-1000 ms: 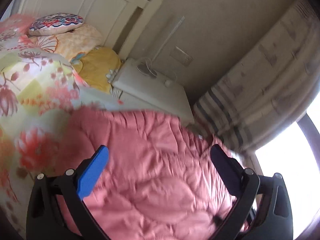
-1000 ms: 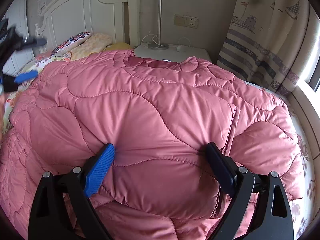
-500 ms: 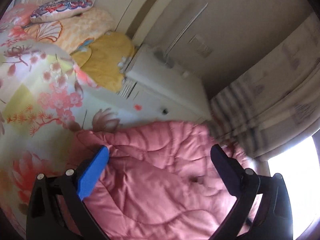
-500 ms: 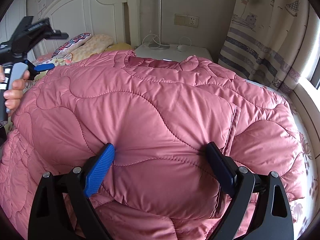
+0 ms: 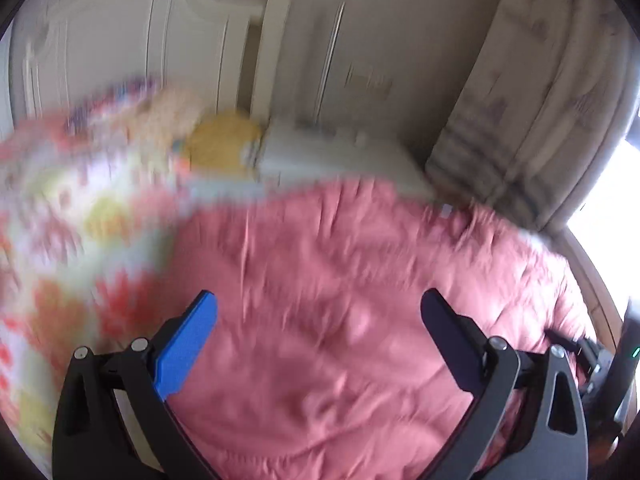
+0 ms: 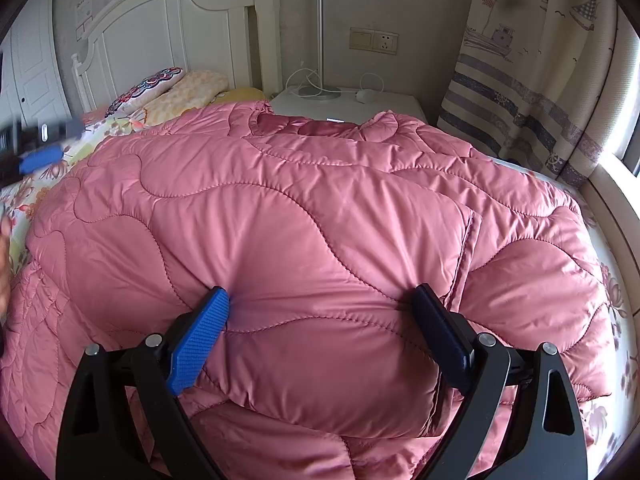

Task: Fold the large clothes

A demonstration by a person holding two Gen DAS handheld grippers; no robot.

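Observation:
A puffy pink quilted coat (image 6: 320, 220) lies spread over the bed, with a folded panel on top. My right gripper (image 6: 324, 308) is pushed down into that panel. Its jaws stand wide and the padded fold bulges between the pads, whose tips dent the fabric. My left gripper (image 5: 320, 316) hovers open over the coat's (image 5: 340, 320) left part with nothing gripped; that view is smeared by motion. From the right wrist view the left gripper (image 6: 44, 148) is a blur at the far left edge, above the floral sheet, with a hand (image 6: 5, 264) below it.
A floral sheet (image 5: 60, 240) covers the bed left of the coat. Pillows (image 6: 160, 84) lie against the white headboard (image 6: 160, 28). A white nightstand (image 6: 380, 100) with a lamp pole (image 6: 319, 32) stands behind the coat. A striped curtain (image 6: 520, 80) and the window sill close the right side.
The left gripper rose by the headboard, then dropped back low at the left; its view rolled and now shows more of the coat. The right gripper and the coat under it kept still.

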